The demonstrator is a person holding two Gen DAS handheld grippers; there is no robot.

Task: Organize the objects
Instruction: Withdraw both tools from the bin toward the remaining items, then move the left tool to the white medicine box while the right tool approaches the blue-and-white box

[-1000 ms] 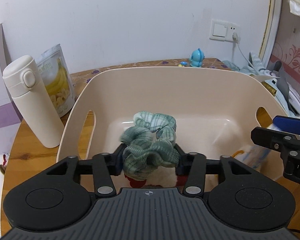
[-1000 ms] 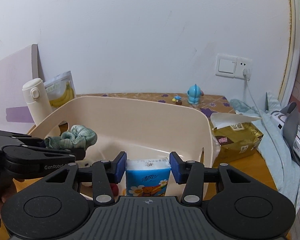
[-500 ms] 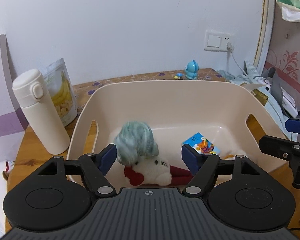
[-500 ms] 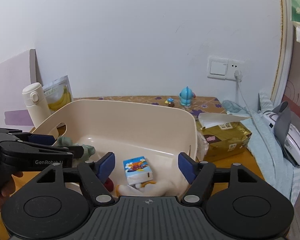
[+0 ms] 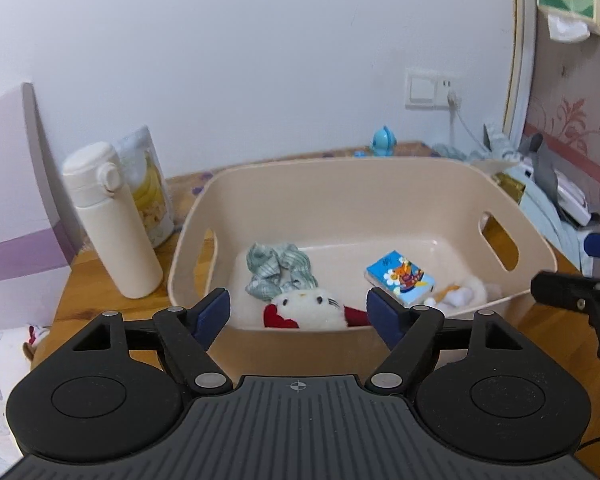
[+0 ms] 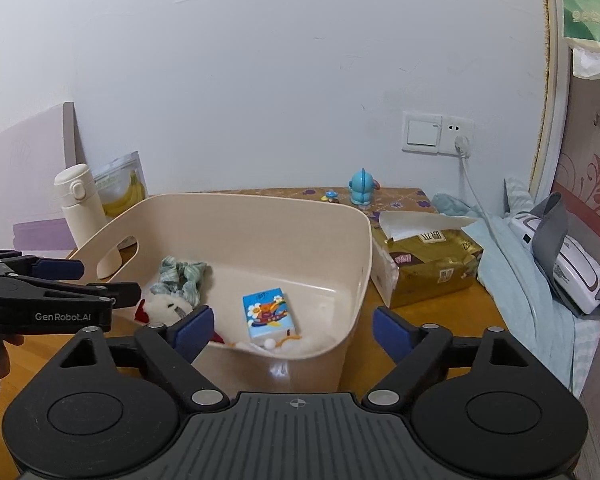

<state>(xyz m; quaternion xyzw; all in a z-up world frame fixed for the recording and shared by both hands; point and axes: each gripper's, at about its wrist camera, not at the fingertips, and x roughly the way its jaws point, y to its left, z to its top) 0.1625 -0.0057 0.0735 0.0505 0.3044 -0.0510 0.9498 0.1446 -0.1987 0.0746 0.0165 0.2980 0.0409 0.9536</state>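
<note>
A beige plastic bin (image 5: pixel 364 184) (image 6: pixel 300 216) stands on the wooden table. In it lie a green plaid scrunchie (image 5: pixel 278 270) (image 6: pixel 182 276), a white plush toy with a red bow (image 5: pixel 308 312) (image 6: pixel 164 306), a blue tissue pack (image 5: pixel 400 278) (image 6: pixel 269 314) and a white fluffy item (image 5: pixel 460 294). My left gripper (image 5: pixel 298 316) is open and empty, in front of the bin's near wall. My right gripper (image 6: pixel 292 330) is open and empty, near the bin's right front corner. The left gripper also shows at the left of the right wrist view (image 6: pixel 100 280).
A white bottle (image 5: pixel 112 220) and a banana-chip bag (image 5: pixel 150 188) stand left of the bin. A gold tissue box (image 6: pixel 428 264), light blue cloth (image 6: pixel 520 280) and a white device (image 6: pixel 568 264) lie to the right. A blue figurine (image 6: pixel 362 192) stands by the wall.
Both grippers opened and pulled back from the bin. The scrunchie dropped from the left gripper and the tissue pack from the right; both now lie inside the bin.
</note>
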